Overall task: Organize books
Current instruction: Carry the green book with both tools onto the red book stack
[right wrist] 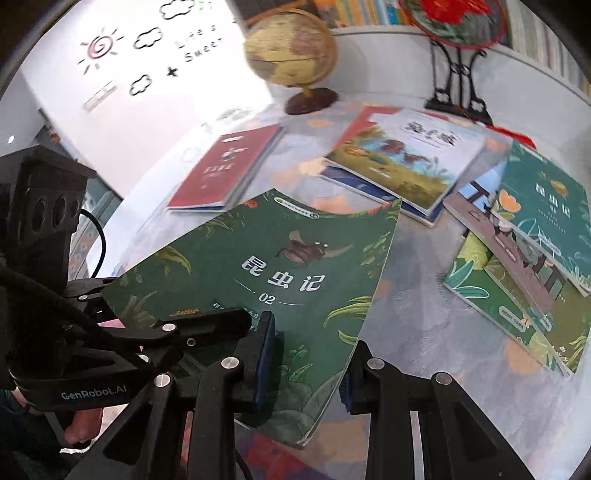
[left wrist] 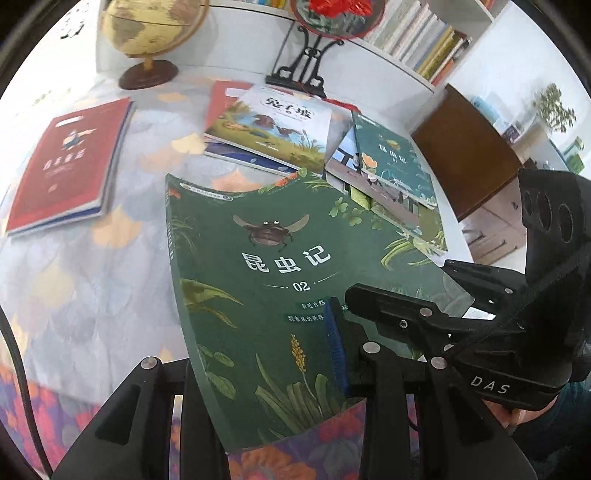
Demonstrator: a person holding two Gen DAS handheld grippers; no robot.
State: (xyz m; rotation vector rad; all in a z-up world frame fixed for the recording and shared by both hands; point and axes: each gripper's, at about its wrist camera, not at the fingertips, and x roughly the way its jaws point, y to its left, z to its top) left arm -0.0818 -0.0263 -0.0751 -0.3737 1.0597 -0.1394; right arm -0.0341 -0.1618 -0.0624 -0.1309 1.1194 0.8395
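Both tongs, left [left wrist: 266,354] and right [right wrist: 306,354], pinch the green insect book [left wrist: 266,266] at its lower edge, lifted above the counter [left wrist: 74,280]; red book [left wrist: 66,162] lies flat.

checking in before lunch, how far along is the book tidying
Early on. Nothing looks sorted yet: the red book lies alone, and mixed piles sprawl near the globe. In hand: the green insect book, lifted off the table, with the left claw and the right claw both shut on its near edge. Left: placing this one and gathering every other book, perhaps onto the shelf.
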